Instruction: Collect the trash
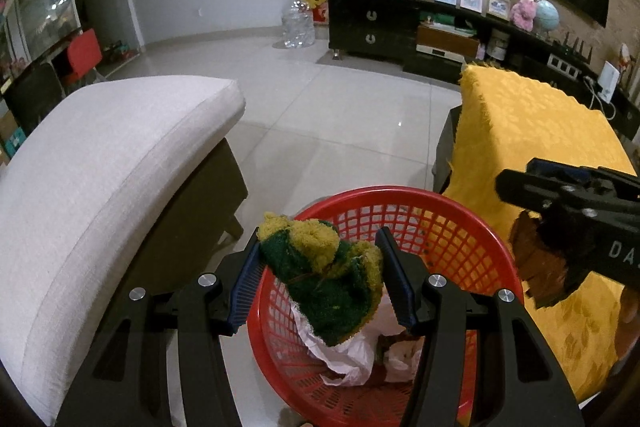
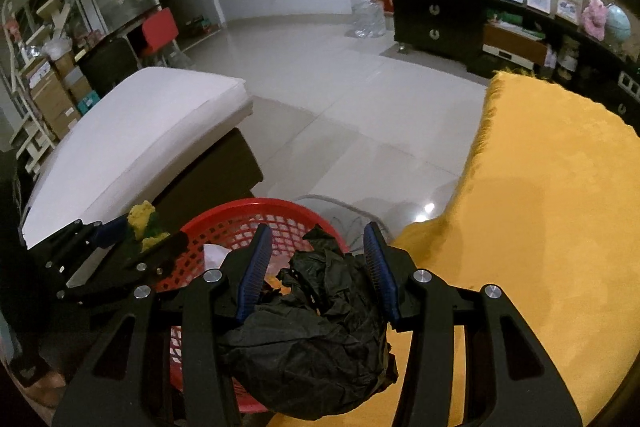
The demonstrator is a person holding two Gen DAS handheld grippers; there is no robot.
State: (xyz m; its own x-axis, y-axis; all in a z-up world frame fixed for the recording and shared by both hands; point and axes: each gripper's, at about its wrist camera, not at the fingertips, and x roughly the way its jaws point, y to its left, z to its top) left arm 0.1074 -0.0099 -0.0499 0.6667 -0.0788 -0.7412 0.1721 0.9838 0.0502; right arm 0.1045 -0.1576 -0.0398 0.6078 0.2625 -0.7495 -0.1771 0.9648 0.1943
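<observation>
1. L gripper (image 1: 320,267): fingers part open, closed onto a green-and-yellow scrub sponge (image 1: 332,279), pinched between the blue pads (image 1: 248,275). The sponge bulges up past the fingertips and hangs below them.
2. Sponge sits directly over the red mesh basket (image 1: 452,227); the basket opening lies just beneath and ahead of the L fingers. White crumpled paper (image 1: 348,355) is already inside, under the sponge.
3. R gripper (image 2: 316,267): fingers moderately open, w/ a crumpled black plastic bag (image 2: 316,331) filling the gap and spilling back toward the palm. Looks held, pads touching both sides.
4. Black bag straddles the basket rim (image 2: 248,207): the L part is over the basket, the R part over the yellow cloth (image 2: 540,207) beside the R finger.
5. Step in hand, as I judge it: drop both pieces in the basket. Sponge is well placed, so open the L fingers wide; it's soft and may cling to the ribbed pads, so a small shake may help.
6. R needs a shift to its L first, till the whole bag clears the rim, else it may slide onto the cloth.
7. Keep the grippers apart; they're near each other over the basket.
</observation>
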